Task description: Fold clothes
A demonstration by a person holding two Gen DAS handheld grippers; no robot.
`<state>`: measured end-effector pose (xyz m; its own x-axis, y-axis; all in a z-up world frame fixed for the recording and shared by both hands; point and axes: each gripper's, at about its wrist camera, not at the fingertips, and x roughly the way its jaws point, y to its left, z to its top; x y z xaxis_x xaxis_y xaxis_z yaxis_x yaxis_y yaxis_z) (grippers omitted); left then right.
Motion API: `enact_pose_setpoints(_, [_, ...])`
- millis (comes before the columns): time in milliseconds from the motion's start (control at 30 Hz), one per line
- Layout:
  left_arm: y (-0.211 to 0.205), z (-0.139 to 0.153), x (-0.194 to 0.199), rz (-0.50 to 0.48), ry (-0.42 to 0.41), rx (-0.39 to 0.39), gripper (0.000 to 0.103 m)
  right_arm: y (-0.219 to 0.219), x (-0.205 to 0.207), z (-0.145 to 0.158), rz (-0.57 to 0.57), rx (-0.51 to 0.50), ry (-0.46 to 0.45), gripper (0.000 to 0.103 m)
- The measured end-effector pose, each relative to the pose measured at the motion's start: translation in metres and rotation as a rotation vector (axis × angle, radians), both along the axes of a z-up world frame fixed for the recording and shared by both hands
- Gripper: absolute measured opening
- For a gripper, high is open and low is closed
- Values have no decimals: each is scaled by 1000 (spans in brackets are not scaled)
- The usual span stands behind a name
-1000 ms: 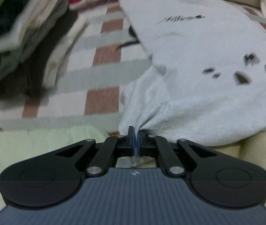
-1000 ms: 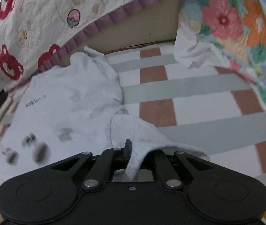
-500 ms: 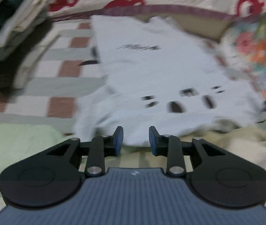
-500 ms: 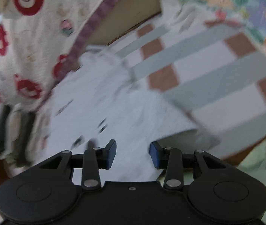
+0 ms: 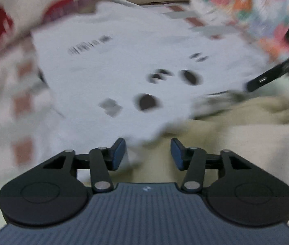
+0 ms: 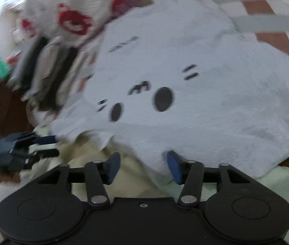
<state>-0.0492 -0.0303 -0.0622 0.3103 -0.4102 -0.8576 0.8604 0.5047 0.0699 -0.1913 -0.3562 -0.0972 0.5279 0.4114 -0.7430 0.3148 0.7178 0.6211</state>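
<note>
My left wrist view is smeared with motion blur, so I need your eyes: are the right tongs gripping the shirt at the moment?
Observer: No. The right tongs are open, pads wide apart. The near hem of the white shirt lies loose at them.
Operator: Is the shirt lying flat enough to fold?
Observer: It is mostly spread, print side up. In the right wrist view its near-left edge is rumpled and wavy.
Operator: Is there anything beside it that I might snag?
Observer: A stack of folded clothes sits close along the shirt's left side.
</note>
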Motion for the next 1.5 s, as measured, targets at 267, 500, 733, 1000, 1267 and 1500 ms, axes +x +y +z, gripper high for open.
enact_pose_setpoints(267, [-27,-38,55,75,34,25,51,0,33,-1,53,-213,9,26])
enact_pose_setpoints(500, [-9,-26,54,161,135,-133,48,-3,33,10,120,-159,24,18])
enact_pose_setpoints(733, [-28,-15,36,39,176,-144,51,17,30,-9,138,-132,105,54])
enact_pose_setpoints(1000, [-62,-56,46,52,189,9,13,10,38,-26,70,-150,91,3])
enact_pose_setpoints(1267, [-40,-1,48,30,153,-84,7,-12,19,32,96,-168,-72,2])
enact_pose_setpoints(1500, [-35,-3,49,74,195,-110,8,38,12,33,470,-428,-106,41])
